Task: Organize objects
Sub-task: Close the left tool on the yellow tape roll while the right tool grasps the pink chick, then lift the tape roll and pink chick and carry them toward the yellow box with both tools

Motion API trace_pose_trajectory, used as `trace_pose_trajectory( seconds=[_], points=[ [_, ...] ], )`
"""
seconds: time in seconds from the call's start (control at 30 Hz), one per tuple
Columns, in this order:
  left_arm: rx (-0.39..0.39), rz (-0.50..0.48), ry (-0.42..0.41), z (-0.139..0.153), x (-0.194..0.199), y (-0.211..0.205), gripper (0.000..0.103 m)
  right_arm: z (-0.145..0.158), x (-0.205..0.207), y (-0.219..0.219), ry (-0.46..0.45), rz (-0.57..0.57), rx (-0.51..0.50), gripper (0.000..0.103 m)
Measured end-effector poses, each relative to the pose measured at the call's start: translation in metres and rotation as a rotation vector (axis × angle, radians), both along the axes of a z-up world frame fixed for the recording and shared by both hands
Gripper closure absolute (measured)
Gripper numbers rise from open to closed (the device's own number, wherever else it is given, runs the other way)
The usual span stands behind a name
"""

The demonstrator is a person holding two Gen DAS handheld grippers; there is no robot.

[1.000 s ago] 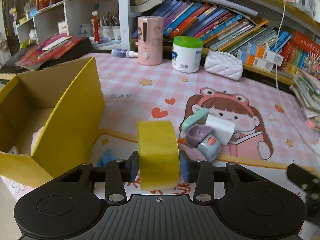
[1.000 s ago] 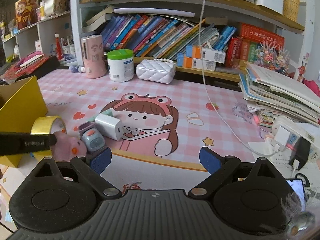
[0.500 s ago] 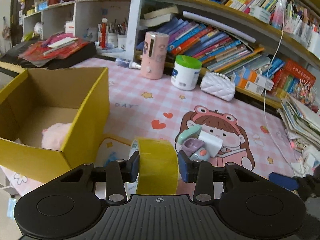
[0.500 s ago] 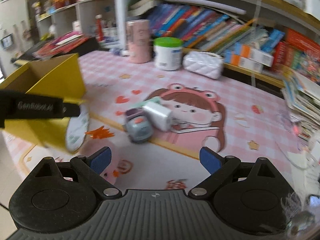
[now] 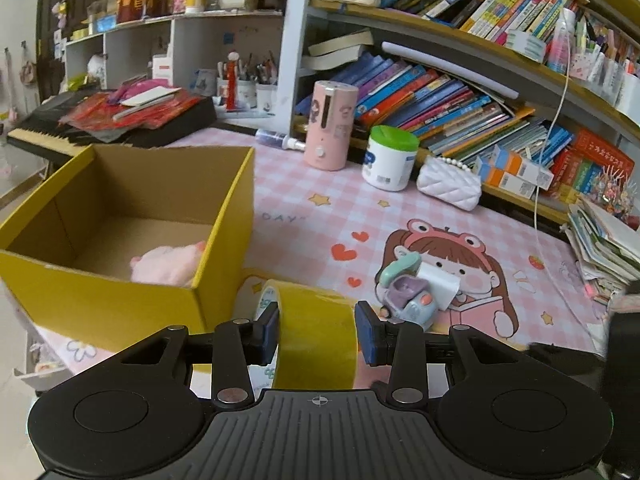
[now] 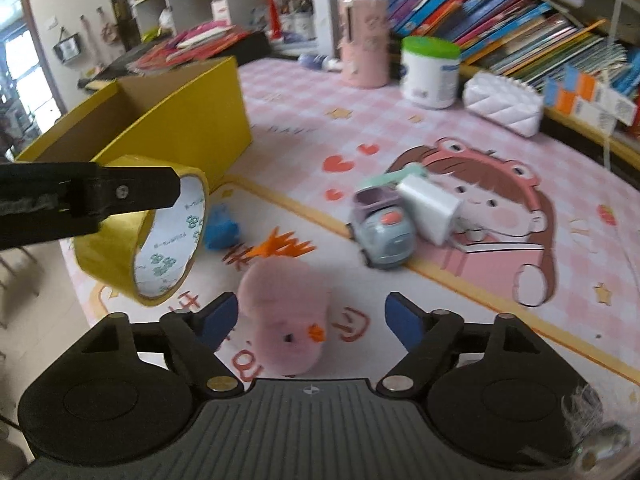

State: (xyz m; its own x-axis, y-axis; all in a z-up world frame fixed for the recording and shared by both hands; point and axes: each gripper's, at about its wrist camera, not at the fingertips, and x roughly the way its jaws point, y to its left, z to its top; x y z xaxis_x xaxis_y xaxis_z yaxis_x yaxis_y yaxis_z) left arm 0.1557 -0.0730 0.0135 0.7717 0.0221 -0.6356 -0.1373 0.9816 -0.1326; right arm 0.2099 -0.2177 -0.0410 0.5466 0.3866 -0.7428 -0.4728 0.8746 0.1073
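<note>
Objects: small stuff going into yellow box (image 5: 120, 236); approx. one in, rest still out.
Box: open-topped cardboard, sits at table (image 5: 304, 216) edge, left in left-wrist view.
Done: one pink plush (image 5: 168, 266) already lying on box floor, near the right-hand wall.
Tape roll (image 5: 316, 336): yellow, clamped btw. left gripper (image 5: 318, 330) fingers, pads pressing on both flat sides. Held up off the table, just beside the box's near corner, not yet over the opening.
Second pink plush (image 6: 286, 316): lying on table, btw. right gripper (image 6: 310, 318) fingers. Those fingers are closing; left pad looks at/near the fur, right pad clearly apart w/ a gap, so no grip yet.
Toy car (image 6: 382, 236): grey-blue, orange button, on table, touching white charger block (image 6: 430, 208). A mint-green piece (image 5: 400, 270) leans over them. All untouched.
Blue scrap (image 6: 220, 222): small, blurry, on table near box's corner; can't tell what it is.
Left to do (my read): drop tape in box, finish grabbing 2nd plush and box it, then car, charger, mint piece, poss. the blue bit.
Not sure: pink tumbler (image 5: 330, 126), green-lidded jar (image 5: 390, 158), white quilted purse (image 5: 448, 186) stand at the back by the shelf; prob. not part of the sort, can't tell.
Progress: early, maybe a fifth done.
</note>
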Motion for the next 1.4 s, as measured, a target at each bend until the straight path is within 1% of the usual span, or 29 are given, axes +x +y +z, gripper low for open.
trace_pose_trajectory(
  seconds=[0.03,0.07,0.17,0.2,0.27,0.3,0.4,0.5,0.6,0.73,0.9,1.0,1.13,1.27,1.4],
  points=[
    [-0.001,0.003,0.006,-0.001,-0.002,0.001,0.066,-0.003,0.002,0.004,0.011,0.009,-0.009,0.031],
    [-0.002,0.005,0.011,-0.002,-0.003,0.002,0.066,-0.007,0.005,0.009,0.025,0.02,-0.021,0.033],
    [-0.005,0.01,0.021,-0.004,-0.007,0.004,0.066,-0.02,0.012,0.019,0.066,0.046,-0.05,0.042],
    [-0.005,0.011,0.02,-0.004,-0.008,0.005,0.066,-0.024,0.014,0.021,0.083,0.047,-0.056,0.051],
    [-0.004,0.017,0.017,-0.004,-0.011,0.007,0.066,-0.029,0.017,0.023,0.107,0.043,-0.05,0.059],
    [-0.006,0.02,0.016,-0.004,-0.012,0.009,0.066,-0.028,0.017,0.023,0.1,0.041,-0.05,0.062],
    [-0.015,0.027,0.018,-0.004,-0.014,0.013,0.066,-0.022,0.013,0.021,0.07,0.016,-0.041,0.063],
    [-0.024,0.014,0.017,-0.005,-0.015,0.014,0.066,-0.01,0.009,0.014,0.029,-0.042,-0.029,0.063],
    [-0.032,-0.012,0.012,-0.006,-0.016,0.015,0.066,0.001,0.004,0.006,0.005,-0.132,-0.027,0.063],
    [-0.042,-0.051,0.002,-0.004,-0.021,0.019,0.066,0.016,-0.008,-0.005,-0.005,-0.234,-0.01,0.063],
    [-0.05,-0.12,-0.027,0.001,-0.032,0.024,0.066,0.031,-0.032,-0.001,-0.032,-0.313,0.0,0.063],
    [-0.06,-0.151,-0.035,0.003,-0.043,0.033,0.066,0.036,-0.048,0.009,-0.049,-0.329,-0.011,0.063],
    [-0.068,-0.163,-0.043,0.004,-0.059,0.051,0.066,0.041,-0.07,0.027,-0.06,-0.334,-0.023,0.063],
    [-0.076,-0.147,-0.033,0.003,-0.078,0.075,0.066,0.042,-0.092,0.05,-0.043,-0.33,-0.045,0.063],
    [-0.082,-0.11,-0.019,-0.001,-0.096,0.102,0.066,0.041,-0.114,0.077,-0.024,-0.308,-0.055,0.063]
  ],
)
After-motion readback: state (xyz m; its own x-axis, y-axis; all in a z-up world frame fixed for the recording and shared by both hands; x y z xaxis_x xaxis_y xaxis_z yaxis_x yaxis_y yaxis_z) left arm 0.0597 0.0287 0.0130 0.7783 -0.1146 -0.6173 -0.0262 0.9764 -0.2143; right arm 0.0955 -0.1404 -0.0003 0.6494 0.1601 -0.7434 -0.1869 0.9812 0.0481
